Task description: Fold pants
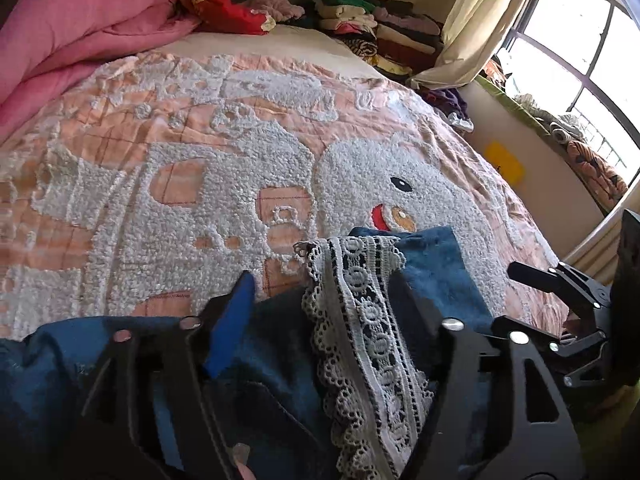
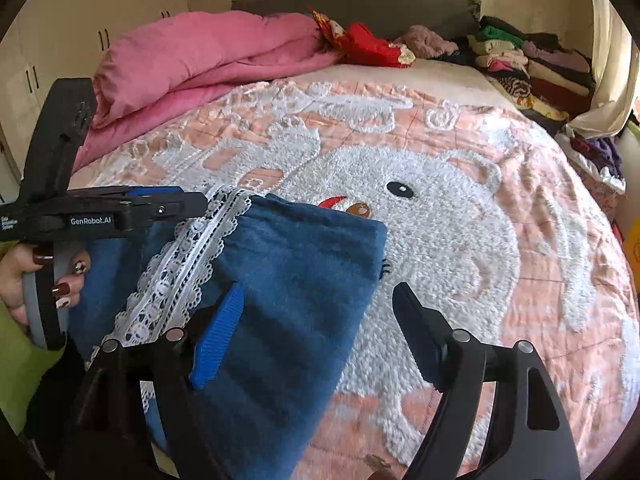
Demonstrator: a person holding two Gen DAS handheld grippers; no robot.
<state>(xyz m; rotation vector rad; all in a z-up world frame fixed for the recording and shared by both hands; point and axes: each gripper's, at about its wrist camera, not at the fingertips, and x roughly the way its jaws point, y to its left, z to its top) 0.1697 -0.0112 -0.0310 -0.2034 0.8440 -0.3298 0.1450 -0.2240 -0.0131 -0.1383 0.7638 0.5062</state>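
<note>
The blue pants [image 2: 296, 264] with a white lace stripe [image 2: 188, 264] lie partly folded on the bed's near left side. In the left wrist view the pants [image 1: 436, 268] and lace stripe [image 1: 360, 312] fill the space between the fingers of my left gripper [image 1: 324, 292], which stands open around the cloth. From the right wrist view the left gripper [image 2: 192, 204] reaches in from the left over the lace edge. My right gripper [image 2: 320, 300] is open above the pants' right edge, its left finger over the cloth and its right finger over the bedspread.
A pink-and-white bear bedspread [image 2: 460, 216] covers the bed. A pink duvet [image 2: 200, 56] is heaped at the far left, red cloth [image 2: 368, 46] at the headboard, stacked folded clothes [image 2: 532, 68] at the far right. A window [image 1: 580, 48] and curtain are right of the bed.
</note>
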